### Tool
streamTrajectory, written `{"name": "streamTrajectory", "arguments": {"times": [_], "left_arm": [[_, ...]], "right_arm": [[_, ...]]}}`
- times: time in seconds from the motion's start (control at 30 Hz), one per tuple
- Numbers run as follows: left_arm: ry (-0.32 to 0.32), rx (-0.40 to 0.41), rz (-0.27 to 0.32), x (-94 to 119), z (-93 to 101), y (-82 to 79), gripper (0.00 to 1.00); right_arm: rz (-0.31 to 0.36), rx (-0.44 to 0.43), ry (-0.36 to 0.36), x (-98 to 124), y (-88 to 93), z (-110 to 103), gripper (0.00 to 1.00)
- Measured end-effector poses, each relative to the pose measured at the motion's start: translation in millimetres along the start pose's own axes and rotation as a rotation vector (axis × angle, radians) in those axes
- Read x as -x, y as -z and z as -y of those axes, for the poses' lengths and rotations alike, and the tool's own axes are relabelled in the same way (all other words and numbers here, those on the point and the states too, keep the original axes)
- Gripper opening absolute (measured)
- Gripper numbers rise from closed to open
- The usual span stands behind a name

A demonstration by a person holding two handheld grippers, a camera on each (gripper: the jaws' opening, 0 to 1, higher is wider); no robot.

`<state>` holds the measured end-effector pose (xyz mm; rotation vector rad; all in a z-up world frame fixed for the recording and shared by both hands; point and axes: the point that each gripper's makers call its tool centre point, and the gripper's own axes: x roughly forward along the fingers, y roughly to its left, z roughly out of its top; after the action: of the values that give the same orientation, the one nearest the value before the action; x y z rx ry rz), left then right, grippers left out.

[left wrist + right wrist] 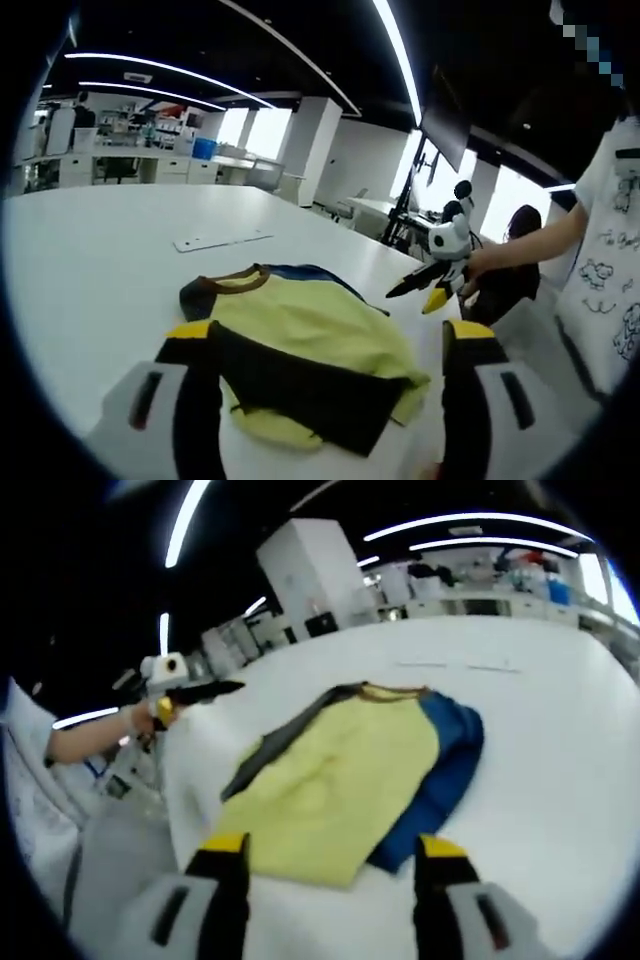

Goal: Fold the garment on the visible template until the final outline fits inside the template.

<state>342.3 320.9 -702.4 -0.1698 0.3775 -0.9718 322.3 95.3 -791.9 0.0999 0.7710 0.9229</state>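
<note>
Left gripper view: left gripper rises from the bottom of the frame, jaws spread wide, nothing between them but the near edge of the garment lying beyond. Yellow tips on both jaws, black inner faces. At right of the frame a person's hand reaches in from a white printed sleeve, holding the right gripper, which angles down toward the counter beside the garment; its black and yellow jaws look parted and empty.

Right gripper view: right gripper comes up from the bottom of the frame, jaws apart, hovering short of the garment's near edge, not touching it. At left of the frame the other hand holds the left gripper out level, off the counter edge, well apart from the cloth.

Garment lies centre frame on the white counter, loosely folded, not flat. Pale yellow body on top, a black band across the near side, a blue layer showing at the far edge, brown collar trim at upper left of the cloth. In the right gripper view the garment shows yellow in the middle, blue along its right side, a dark grey strip along its left. Edges are rumpled. A faint thin outline lies on the counter beyond the garment; whether it is the template I cannot tell.
</note>
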Motion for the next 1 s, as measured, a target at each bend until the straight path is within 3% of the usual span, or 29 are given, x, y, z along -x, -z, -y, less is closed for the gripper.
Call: {"name": "streamTrajectory", "arguments": {"times": [0.27, 0.6, 0.67, 0.83, 0.9, 1.0], "left_arm": [[-0.011, 0.018, 0.024, 12, -2.3, 0.3, 0.87], [-0.032, 0.036, 0.04, 20, -5.7, 1.5, 0.86], [-0.034, 0.04, 0.039, 21, -5.4, 2.4, 0.85], [-0.038, 0.047, 0.04, 21, -6.3, 3.5, 0.85], [-0.037, 0.05, 0.039, 21, -5.5, 4.0, 0.84], [-0.033, 0.052, 0.036, 20, -4.3, 4.9, 0.84]], "right_arm": [[-0.065, -0.032, -0.024, -11, 27.1, -5, 0.52], [-0.074, -0.094, -0.005, -22, 38.2, 0, 0.35], [-0.069, -0.1, -0.001, -21, 37.4, -1, 0.29], [-0.051, -0.135, 0.001, -21, 31.8, -1, 0.02], [-0.031, -0.147, 0.011, -19, 25.5, 2, 0.0], [0.003, -0.183, -0.047, -17, 4.0, -13, 0.0]]}}
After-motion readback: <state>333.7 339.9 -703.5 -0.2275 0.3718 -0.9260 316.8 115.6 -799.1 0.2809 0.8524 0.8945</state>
